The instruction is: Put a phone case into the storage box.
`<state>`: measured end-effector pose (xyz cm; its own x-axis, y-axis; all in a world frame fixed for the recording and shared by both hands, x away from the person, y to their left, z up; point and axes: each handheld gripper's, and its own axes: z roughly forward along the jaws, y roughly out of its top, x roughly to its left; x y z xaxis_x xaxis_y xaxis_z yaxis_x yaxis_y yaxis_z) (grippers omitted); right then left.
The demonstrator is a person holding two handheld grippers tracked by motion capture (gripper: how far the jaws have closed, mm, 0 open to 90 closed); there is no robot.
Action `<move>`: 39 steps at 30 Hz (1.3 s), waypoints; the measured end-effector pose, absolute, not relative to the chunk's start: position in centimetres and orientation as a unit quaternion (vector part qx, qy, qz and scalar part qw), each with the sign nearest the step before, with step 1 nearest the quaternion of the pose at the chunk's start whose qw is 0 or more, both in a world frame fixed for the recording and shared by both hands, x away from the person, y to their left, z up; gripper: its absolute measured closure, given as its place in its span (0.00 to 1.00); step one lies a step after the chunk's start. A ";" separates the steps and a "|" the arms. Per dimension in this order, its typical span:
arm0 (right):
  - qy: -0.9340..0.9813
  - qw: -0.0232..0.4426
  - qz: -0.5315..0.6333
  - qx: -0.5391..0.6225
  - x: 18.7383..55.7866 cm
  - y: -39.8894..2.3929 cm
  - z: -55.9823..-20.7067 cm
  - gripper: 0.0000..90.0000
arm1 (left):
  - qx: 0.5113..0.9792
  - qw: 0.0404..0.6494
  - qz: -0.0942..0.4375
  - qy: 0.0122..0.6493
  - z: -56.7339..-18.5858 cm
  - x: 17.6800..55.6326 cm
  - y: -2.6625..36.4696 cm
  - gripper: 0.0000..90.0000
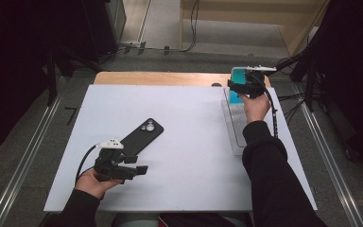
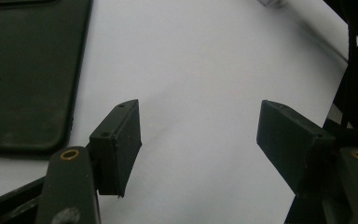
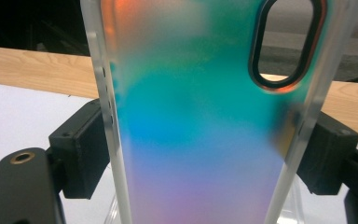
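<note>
A black phone case (image 1: 142, 135) lies flat on the white board, camera cut-out at its far end. My left gripper (image 1: 140, 169) rests just in front of it, pointing right. In the left gripper view its jaws stand open (image 2: 199, 122) over bare board, and the black case (image 2: 25, 79) lies to their left. At the far right my right gripper (image 1: 240, 87) holds an iridescent teal phone case (image 1: 238, 75) upright. In the right gripper view the pads press on both long edges of this see-through case (image 3: 191, 93), so the right gripper (image 3: 205, 154) is shut on it.
A clear plastic stand (image 1: 236, 125) lies on the board's right side, below the held case. The white board (image 1: 194, 156) covers a wooden table whose far edge (image 1: 160, 78) shows. Cables and metal rails run along the floor on both sides.
</note>
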<state>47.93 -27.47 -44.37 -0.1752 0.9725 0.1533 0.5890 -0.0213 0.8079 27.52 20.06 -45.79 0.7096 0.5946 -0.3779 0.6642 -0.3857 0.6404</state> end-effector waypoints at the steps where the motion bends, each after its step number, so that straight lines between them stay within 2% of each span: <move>1: 0.657 0.244 0.394 0.594 48.0 -27.4 -44.5 0.17 | 0.831 0.405 -0.043 0.378 -45.8 27.5 20.1 0.34; 18: 0.654 0.262 0.376 0.602 49.0 -27.0 -46.2 0.16 | 0.832 0.405 -0.043 0.378 -45.8 27.5 20.0 0.34; 27: 0.655 0.260 0.379 0.600 49.0 -27.0 -46.3 0.11 | 0.831 0.406 -0.044 0.379 -45.8 27.5 20.1 0.34; 39: 0.658 0.236 0.374 0.610 47.7 -27.4 -44.2 0.10 | 0.830 0.401 -0.044 0.385 -45.8 27.7 20.1 0.34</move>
<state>47.66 -27.40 -44.17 -0.1458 0.9784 0.1467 0.6256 -0.0238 0.7798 27.68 20.14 -45.80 0.7001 0.6031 -0.3823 0.6743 -0.3822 0.6319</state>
